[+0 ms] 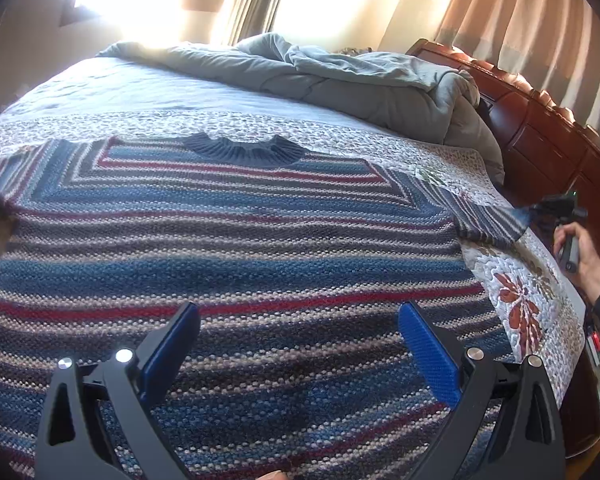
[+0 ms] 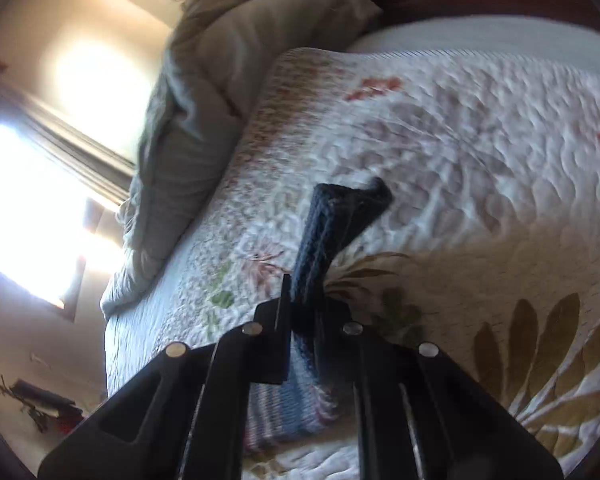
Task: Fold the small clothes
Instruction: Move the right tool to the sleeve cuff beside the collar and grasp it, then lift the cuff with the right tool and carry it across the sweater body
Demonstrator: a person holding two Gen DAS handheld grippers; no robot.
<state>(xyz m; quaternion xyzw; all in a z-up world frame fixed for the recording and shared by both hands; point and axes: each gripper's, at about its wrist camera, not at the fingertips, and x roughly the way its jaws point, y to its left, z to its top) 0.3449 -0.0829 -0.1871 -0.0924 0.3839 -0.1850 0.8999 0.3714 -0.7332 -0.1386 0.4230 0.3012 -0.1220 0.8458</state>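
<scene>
A striped knit sweater (image 1: 236, 248) in blue, red and beige lies flat on the bed, dark collar (image 1: 244, 150) at the far side. My left gripper (image 1: 300, 332) is open and hovers over the sweater's lower body, its blue pads (image 1: 428, 352) wide apart. The right sleeve (image 1: 488, 220) stretches out to the right, where my right gripper (image 1: 556, 204) holds its end. In the right wrist view my right gripper (image 2: 306, 304) is shut on the dark sleeve cuff (image 2: 336, 220), which sticks out past the fingers above the quilt.
A floral quilt (image 2: 480, 152) covers the bed. A bunched grey duvet (image 1: 340, 76) lies at the far side. A dark wooden headboard (image 1: 540, 120) runs along the right. Curtains (image 1: 532, 20) and a bright window stand behind.
</scene>
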